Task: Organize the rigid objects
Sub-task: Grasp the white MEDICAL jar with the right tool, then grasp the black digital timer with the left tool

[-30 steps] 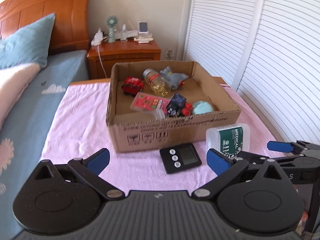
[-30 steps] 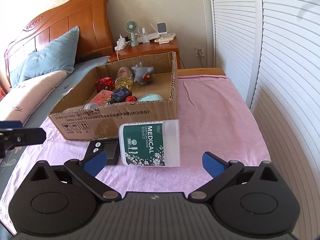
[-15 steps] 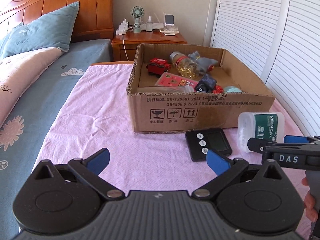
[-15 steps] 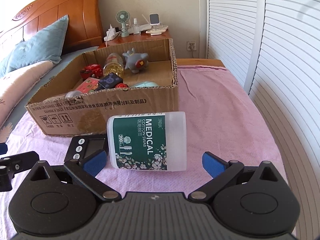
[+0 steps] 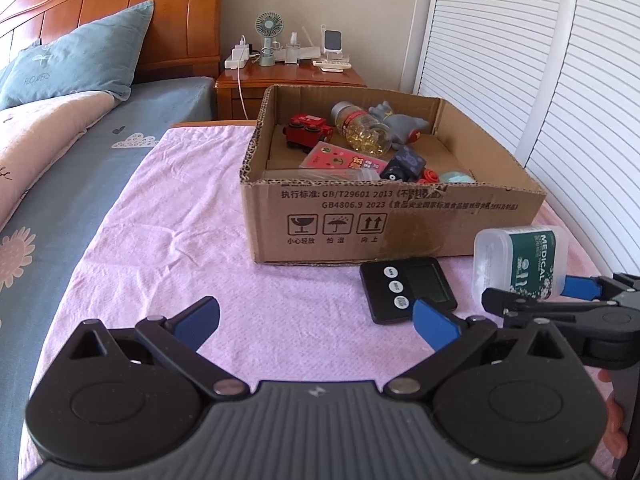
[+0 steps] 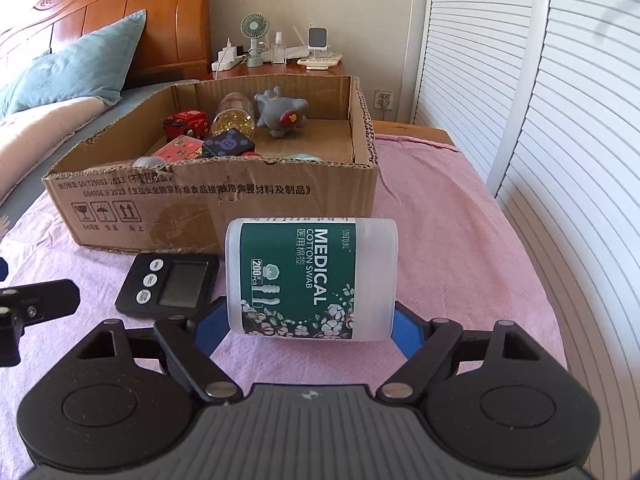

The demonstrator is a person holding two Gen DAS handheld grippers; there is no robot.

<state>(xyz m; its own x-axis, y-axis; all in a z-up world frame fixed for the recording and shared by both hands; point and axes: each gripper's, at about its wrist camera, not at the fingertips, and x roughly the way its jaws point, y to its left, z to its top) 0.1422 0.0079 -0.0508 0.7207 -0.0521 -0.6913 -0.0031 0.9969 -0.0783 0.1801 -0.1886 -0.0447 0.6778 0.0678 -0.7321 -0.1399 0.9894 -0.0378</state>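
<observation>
A clear cotton swab tub (image 6: 312, 280) with a green "MEDICAL" label lies on its side on the pink cloth, in front of a cardboard box (image 6: 224, 208). My right gripper (image 6: 308, 330) is open with a blue pad at each end of the tub; contact is unclear. The tub (image 5: 520, 266) and the right gripper (image 5: 560, 300) also show in the left wrist view. A black digital timer (image 6: 170, 284) lies flat left of the tub. My left gripper (image 5: 316, 320) is open and empty over the cloth, near the timer (image 5: 408, 290).
The box (image 5: 360, 220) holds a red toy car (image 5: 308, 128), a bottle (image 5: 362, 128), a grey toy (image 6: 280, 114), a pink card and other small items. A bed lies left, a nightstand (image 5: 288, 76) behind, louvred doors (image 6: 560, 120) right.
My right gripper has moved forward until its pads flank the cotton swab tub. My left gripper has swung left, so the box and timer sit further right in its view.
</observation>
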